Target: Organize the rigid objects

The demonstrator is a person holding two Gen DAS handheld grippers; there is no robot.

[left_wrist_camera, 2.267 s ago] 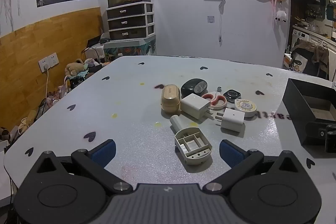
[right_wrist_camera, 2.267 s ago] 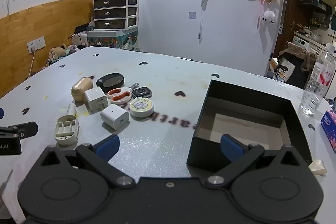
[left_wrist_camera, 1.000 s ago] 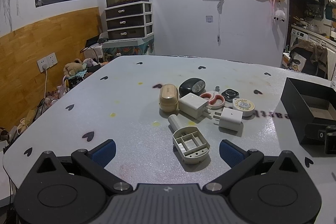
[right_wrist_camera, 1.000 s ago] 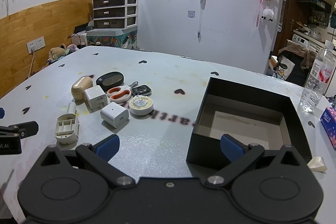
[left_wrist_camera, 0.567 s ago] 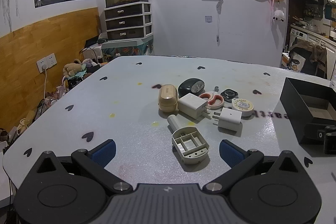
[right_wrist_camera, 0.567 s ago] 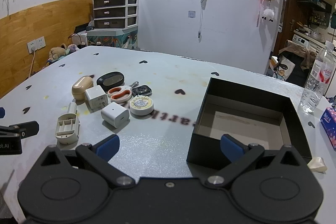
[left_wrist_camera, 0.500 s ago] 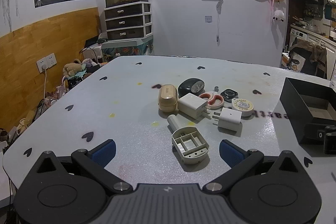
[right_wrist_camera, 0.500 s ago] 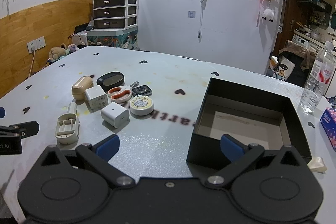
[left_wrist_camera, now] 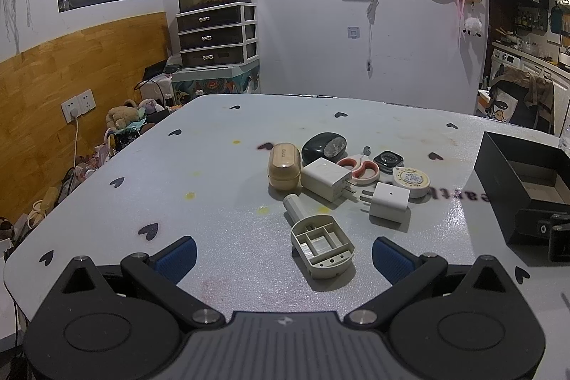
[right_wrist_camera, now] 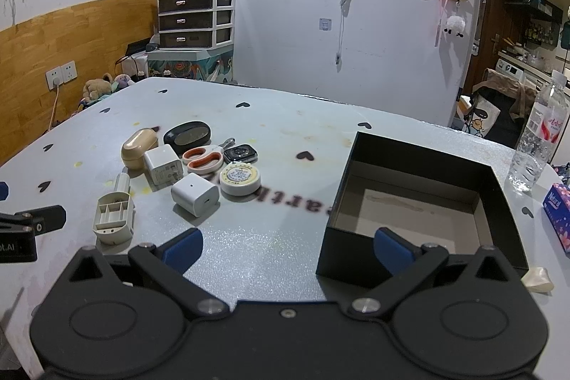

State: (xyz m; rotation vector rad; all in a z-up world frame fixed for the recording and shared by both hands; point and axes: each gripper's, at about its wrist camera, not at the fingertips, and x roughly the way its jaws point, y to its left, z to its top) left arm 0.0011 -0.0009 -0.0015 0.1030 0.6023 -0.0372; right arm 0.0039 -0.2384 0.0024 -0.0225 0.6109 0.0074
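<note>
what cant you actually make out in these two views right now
- Black box: left wrist view's right edge cuts off its far side.
- Printed word on the table: blurred, and the round tape measure covers its start in the right wrist view.
- Label on the tape measure: too small to read.
- Scissors: blades mostly hidden behind the smartwatch.
- Tissue pack: cut by the right edge.

We see a cluster of small items around a white square charger (right_wrist_camera: 195, 194) lying left of the open black cardboard box (right_wrist_camera: 416, 202), with a clear plastic water bottle (right_wrist_camera: 538, 139) standing behind the box's right corner.
</note>
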